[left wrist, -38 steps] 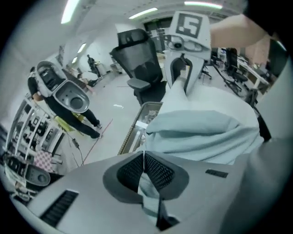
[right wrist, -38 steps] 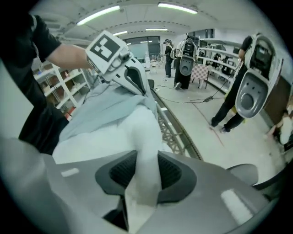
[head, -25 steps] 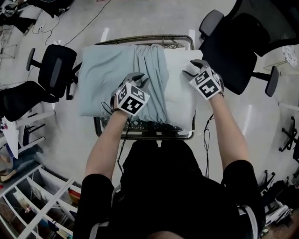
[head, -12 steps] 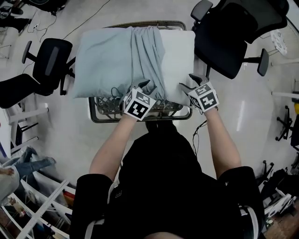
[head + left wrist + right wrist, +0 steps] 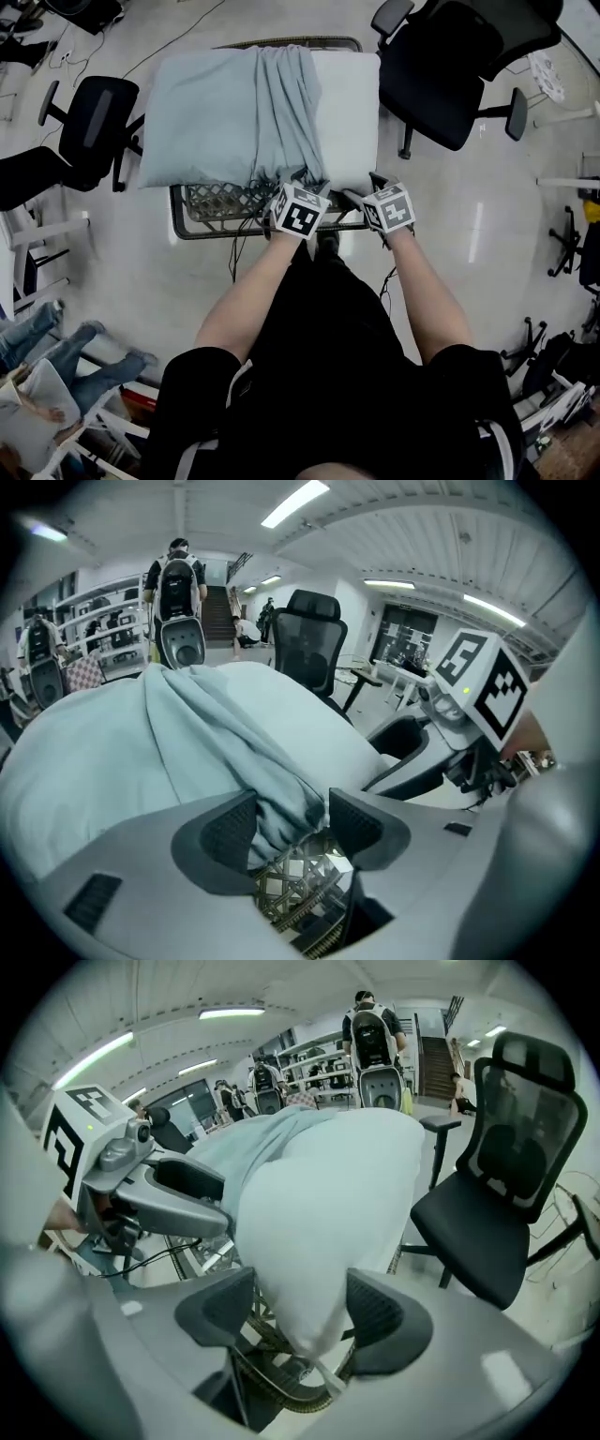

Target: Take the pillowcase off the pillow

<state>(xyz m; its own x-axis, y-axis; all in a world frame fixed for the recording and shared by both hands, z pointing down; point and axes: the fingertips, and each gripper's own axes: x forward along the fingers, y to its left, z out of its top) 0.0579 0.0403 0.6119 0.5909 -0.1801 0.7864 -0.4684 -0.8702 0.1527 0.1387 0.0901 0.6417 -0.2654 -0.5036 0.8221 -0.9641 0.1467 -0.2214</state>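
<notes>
A white pillow point(image 5: 345, 112) lies on a wire-mesh table point(image 5: 217, 201). A pale blue pillowcase point(image 5: 202, 112) covers its left part and is bunched in folds at the middle. My left gripper point(image 5: 302, 187) is at the pillow's near edge. In the left gripper view its jaws are opening, with the bunched pillowcase point(image 5: 272, 789) loose between them, left gripper point(image 5: 292, 819). My right gripper point(image 5: 364, 188) is at the bare pillow's near corner. Its jaws are opening too, and the white pillow corner point(image 5: 309, 1269) hangs between them, right gripper point(image 5: 300, 1309).
Black office chairs stand left point(image 5: 89, 131) and right point(image 5: 450, 70) of the table. Cables point(image 5: 239, 258) hang from the grippers over the table's near rim. A person's legs point(image 5: 47, 328) and white shelving point(image 5: 66, 441) are at the lower left.
Both grippers have come back from the pillow's middle and right side to its near edge, closer together. Their jaws have widened. The pillowcase is still bunched at the pillow's middle.
</notes>
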